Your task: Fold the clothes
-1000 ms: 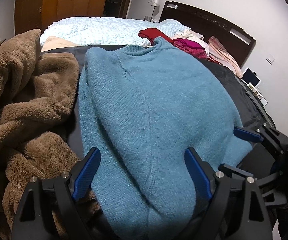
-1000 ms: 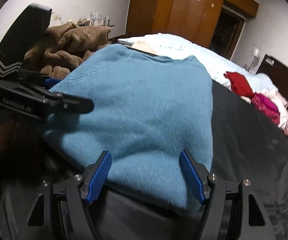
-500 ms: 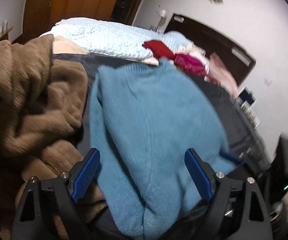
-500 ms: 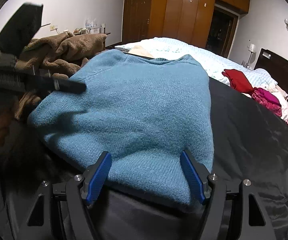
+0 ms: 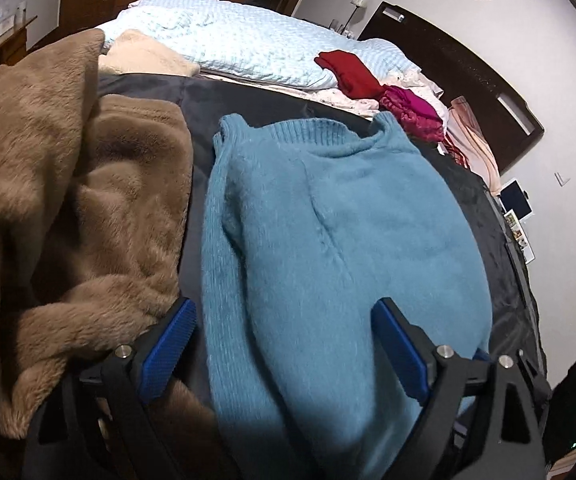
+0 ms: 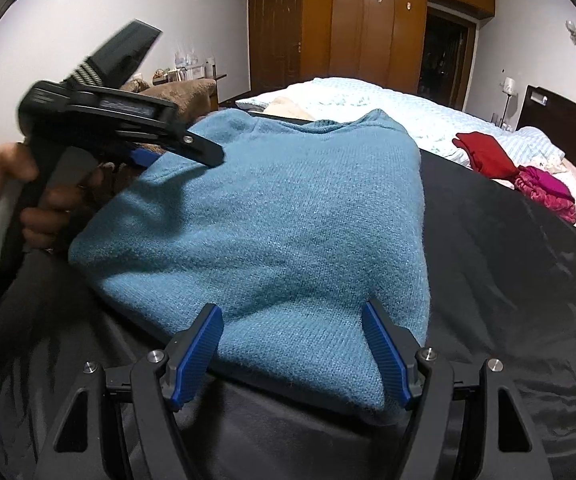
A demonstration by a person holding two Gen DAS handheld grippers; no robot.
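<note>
While both tongs are gaping wide, left tongs (image 5: 284,344) opening further, right tongs (image 6: 292,346) gripping nothing, the teal sweater (image 6: 280,216) is lying folded, sleeves tucked in, on the bed (image 6: 508,280).

Legible text: none. Left claw (image 6: 176,148), upper left of the frame, bears a label too blurred to read.

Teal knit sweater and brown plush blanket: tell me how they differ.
The teal knit sweater is spread flat on the dark sheet; the brown plush blanket lies bunched in heaps. The sweater shows a fine ribbed knit; the blanket is fuzzy pile. The sweater sits centre; the blanket beside it, left. Both rest on the bed.
</note>
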